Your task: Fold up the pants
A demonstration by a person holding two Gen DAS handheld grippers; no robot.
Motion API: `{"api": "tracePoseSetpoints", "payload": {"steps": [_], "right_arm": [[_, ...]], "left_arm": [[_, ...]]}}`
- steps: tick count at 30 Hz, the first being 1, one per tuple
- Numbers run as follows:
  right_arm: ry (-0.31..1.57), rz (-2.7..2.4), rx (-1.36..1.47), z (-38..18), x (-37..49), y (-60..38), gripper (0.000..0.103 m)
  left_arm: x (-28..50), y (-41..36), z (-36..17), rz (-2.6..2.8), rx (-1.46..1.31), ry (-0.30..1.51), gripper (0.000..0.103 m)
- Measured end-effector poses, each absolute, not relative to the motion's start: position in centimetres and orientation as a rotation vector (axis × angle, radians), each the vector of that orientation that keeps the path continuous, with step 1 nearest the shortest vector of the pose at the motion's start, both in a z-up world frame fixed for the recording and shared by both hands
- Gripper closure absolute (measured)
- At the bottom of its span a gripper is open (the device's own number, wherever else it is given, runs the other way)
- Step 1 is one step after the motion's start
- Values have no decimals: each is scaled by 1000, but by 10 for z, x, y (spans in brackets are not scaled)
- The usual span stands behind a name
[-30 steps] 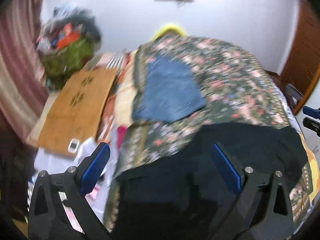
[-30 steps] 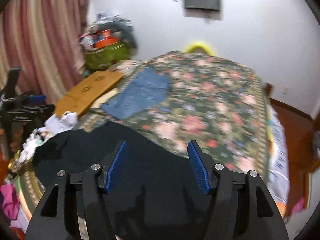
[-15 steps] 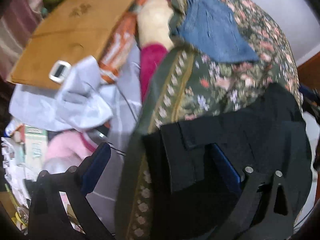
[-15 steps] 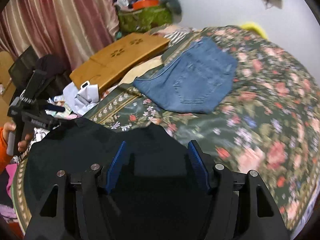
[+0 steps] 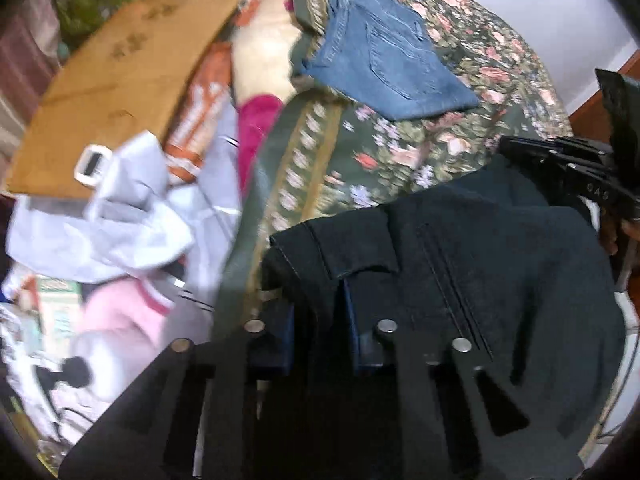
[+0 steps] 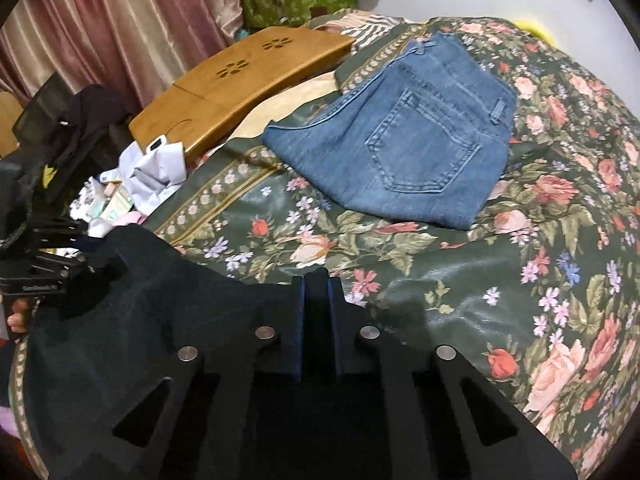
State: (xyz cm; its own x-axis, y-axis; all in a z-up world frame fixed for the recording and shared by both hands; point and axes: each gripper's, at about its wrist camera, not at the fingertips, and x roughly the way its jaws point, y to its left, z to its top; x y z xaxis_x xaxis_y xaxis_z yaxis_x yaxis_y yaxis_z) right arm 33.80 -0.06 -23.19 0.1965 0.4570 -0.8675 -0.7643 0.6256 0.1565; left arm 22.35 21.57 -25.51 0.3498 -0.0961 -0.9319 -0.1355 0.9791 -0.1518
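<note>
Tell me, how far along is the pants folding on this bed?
One pair looks done: the blue jeans lie folded on the floral bedspread. The black pants are in hand: the left gripper has just closed its jaws on one edge, and the right gripper has just closed on the dark cloth too. Their folds remain; the pants still lie spread out.

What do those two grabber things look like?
Both are black, flat-sided frames with triangle cut-outs and round silver pins. The left gripper and the right gripper each have two jaws lined with blue pads. No cables show.
</note>
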Motion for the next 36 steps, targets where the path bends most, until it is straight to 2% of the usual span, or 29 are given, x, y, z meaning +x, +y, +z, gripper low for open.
{"api": "tracePoseSetpoints", "payload": {"steps": [6, 9, 12, 15, 16, 17, 21, 23, 27, 36], "right_arm": [[1037, 811, -409, -236, 341, 10, 96], [1009, 781, -448, -235, 337, 11, 95], [957, 715, -453, -222, 334, 5, 93], [941, 684, -396, -203, 330, -10, 88], [935, 700, -371, -193, 325, -17, 87], [923, 715, -355, -182, 317, -24, 83], [828, 784, -350, -150, 273, -41, 57], [796, 819, -362, -141, 245, -46, 52], [794, 892, -402, -140, 194, -49, 51], [934, 972, -437, -186, 158, -38, 49]], "left_arm": [[221, 215, -262, 103, -73, 1204, 82], [220, 214, -263, 130, -42, 1208, 74], [212, 222, -246, 179, -47, 1197, 71], [194, 225, -220, 165, -72, 1138, 51], [187, 224, -211, 160, -67, 1109, 41], [180, 221, -203, 156, -55, 1083, 34], [149, 203, -182, 116, 11, 1007, 23], [138, 194, -181, 90, 21, 1001, 23], [115, 180, -189, 45, 30, 1016, 23], [104, 163, -220, -1, 6, 1102, 22]]}}
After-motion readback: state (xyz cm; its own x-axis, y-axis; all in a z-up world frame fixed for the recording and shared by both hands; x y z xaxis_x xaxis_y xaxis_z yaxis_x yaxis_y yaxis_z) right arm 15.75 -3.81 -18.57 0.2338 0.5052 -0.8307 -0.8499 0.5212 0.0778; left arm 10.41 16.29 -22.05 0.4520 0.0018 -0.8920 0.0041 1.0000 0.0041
